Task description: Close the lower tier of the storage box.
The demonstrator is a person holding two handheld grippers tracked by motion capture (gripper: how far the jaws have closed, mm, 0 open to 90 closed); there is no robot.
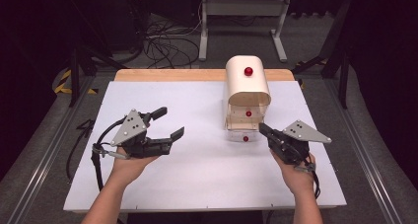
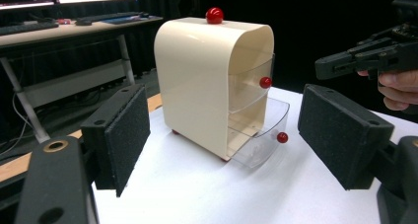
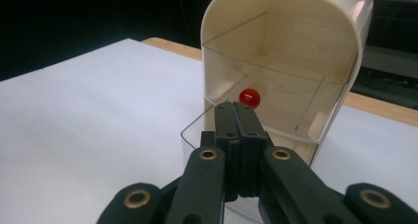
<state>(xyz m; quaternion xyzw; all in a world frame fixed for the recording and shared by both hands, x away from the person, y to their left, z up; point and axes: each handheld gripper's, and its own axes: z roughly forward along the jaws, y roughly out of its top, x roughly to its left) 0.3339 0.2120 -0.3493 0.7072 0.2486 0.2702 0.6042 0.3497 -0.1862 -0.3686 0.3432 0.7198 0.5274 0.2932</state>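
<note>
High view had the cabinet (image 1: pixel 248 88) at 1 o'clock on the sheet (image 1: pixel 162 184), its lower drawer (image 1: pixel 245 134) pulled partly out. Our right gripper (image 1: pixel 263 130) sat at 4 o'clock, jaws pressed together on nothing, tip just beside that drawer's front. In the right gripper view its tip pointed at the upper knob (image 3: pixel 249 97). Our left gripper (image 1: pixel 168 122) waited at 9 o'clock, spread and empty. We judged a push should go straight along the drawer's travel, tip low and centred on the lower knob (image 1: pixel 245 138), with the left ready to steady the cabinet against sliding.

cream drawer cabinet (image 1: pixel 248 86), red knobs (image 1: pixel 248 71), white table (image 1: pixel 197 169)
</note>
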